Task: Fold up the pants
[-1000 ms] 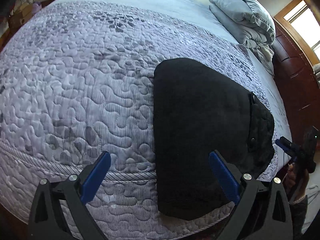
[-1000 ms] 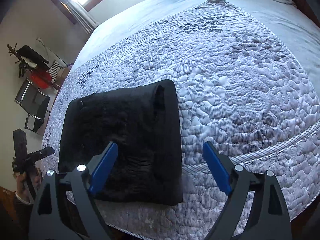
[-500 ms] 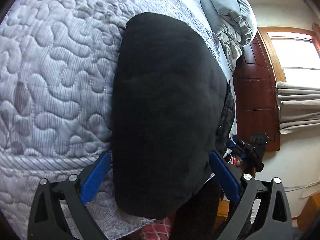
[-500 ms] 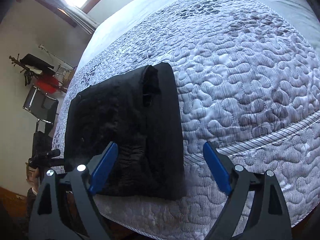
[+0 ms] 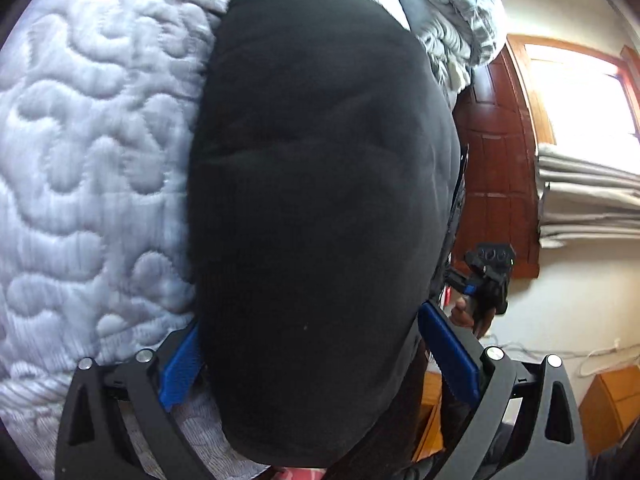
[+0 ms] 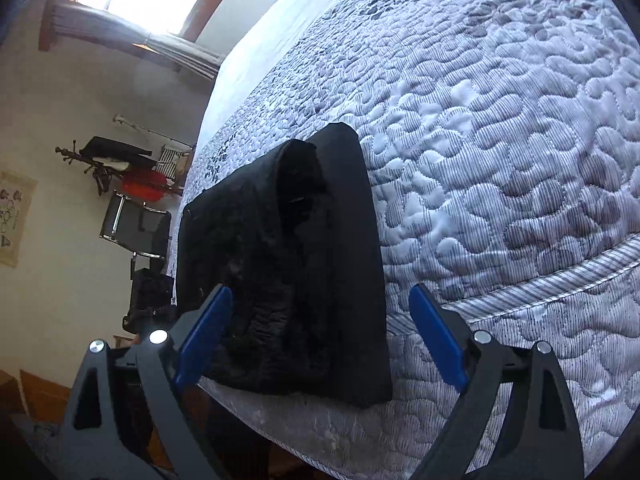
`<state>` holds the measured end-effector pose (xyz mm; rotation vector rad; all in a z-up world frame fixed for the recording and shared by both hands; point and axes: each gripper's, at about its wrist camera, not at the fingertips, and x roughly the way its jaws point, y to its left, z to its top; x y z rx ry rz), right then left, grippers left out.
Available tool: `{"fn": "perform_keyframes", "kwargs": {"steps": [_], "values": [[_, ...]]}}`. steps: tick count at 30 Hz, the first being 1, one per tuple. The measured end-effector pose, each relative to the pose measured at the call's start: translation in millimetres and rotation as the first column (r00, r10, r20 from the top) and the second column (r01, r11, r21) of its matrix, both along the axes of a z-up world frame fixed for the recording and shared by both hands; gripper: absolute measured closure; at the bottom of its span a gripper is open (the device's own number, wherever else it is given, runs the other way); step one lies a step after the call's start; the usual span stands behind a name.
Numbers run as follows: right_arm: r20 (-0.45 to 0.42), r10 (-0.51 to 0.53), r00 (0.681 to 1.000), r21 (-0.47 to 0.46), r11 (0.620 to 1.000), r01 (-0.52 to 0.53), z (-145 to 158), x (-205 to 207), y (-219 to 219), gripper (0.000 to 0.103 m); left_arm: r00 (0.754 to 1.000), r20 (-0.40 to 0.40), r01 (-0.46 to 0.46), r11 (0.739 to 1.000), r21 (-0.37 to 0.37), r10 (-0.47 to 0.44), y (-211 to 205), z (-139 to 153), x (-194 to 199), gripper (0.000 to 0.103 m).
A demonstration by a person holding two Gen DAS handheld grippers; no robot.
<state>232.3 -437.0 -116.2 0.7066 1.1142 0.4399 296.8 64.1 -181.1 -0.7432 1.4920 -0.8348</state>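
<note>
The black pants (image 5: 320, 200) lie folded into a thick rectangle at the near edge of the quilted bed (image 5: 80, 160). My left gripper (image 5: 308, 320) stands open, low and close, its blue fingers on either side of the bundle's near end. In the right wrist view the pants (image 6: 280, 260) show their layered side. My right gripper (image 6: 320, 292) is open and its jaws are opening wider; the bundle's near right corner lies between the fingers, and the pads do not press on it. The right gripper (image 5: 486, 280) also shows past the pants, held by a hand.
The grey quilt (image 6: 500, 160) stretches far beyond the pants. Bunched bedding (image 5: 448, 8) lies by the dark wooden headboard (image 5: 496, 160). A chair (image 6: 136, 228) and a rack with red cloth (image 6: 140, 184) stand off the bed's far side.
Both grippers have sunk closer to the pants. The left one has turned to the right, so the bundle now fills its view. The right view has tilted and drawn nearer.
</note>
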Motion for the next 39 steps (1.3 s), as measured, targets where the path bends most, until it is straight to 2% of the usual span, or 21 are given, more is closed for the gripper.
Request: {"fn": "perform_keyframes", "kwargs": {"steps": [6, 10, 16, 27, 34, 39], "values": [[-0.053, 0.022, 0.998, 0.111, 0.994, -0.016, -25.6, 8.5, -14.1, 0.013, 0.996, -0.016, 0.092, 0.996, 0.008, -0.092, -10.8, -0.2, 7.0, 0.004], [-0.083, 0.071, 0.994, 0.142, 0.988, -0.059, -39.9, 14.1, -12.1, 0.012, 0.992, -0.044, 0.115, 0.993, -0.003, -0.115, -14.7, -4.8, 9.7, 0.004], [-0.085, 0.149, 0.985, 0.221, 0.967, -0.127, -52.5, 23.2, -7.5, 0.011, 0.989, -0.081, 0.121, 0.992, -0.022, -0.122, -17.9, -9.1, 11.9, 0.004], [-0.074, 0.3, 0.951, 0.296, 0.917, -0.266, -56.5, 42.2, 13.7, 0.007, 0.991, -0.086, 0.093, 0.994, -0.064, -0.098, -21.0, -14.2, 13.9, 0.004], [-0.084, 0.378, 0.922, 0.31, 0.889, -0.336, -57.7, 52.1, 36.2, 0.004, 0.988, -0.089, 0.129, 0.992, -0.002, -0.129, -34.8, -11.9, 17.8, 0.004], [-0.071, 0.388, 0.919, 0.336, 0.877, -0.344, -52.9, 53.2, 44.0, 0.004, 0.988, -0.095, 0.122, 0.993, -0.002, -0.121, -37.4, -10.4, 18.3, 0.004]]}}
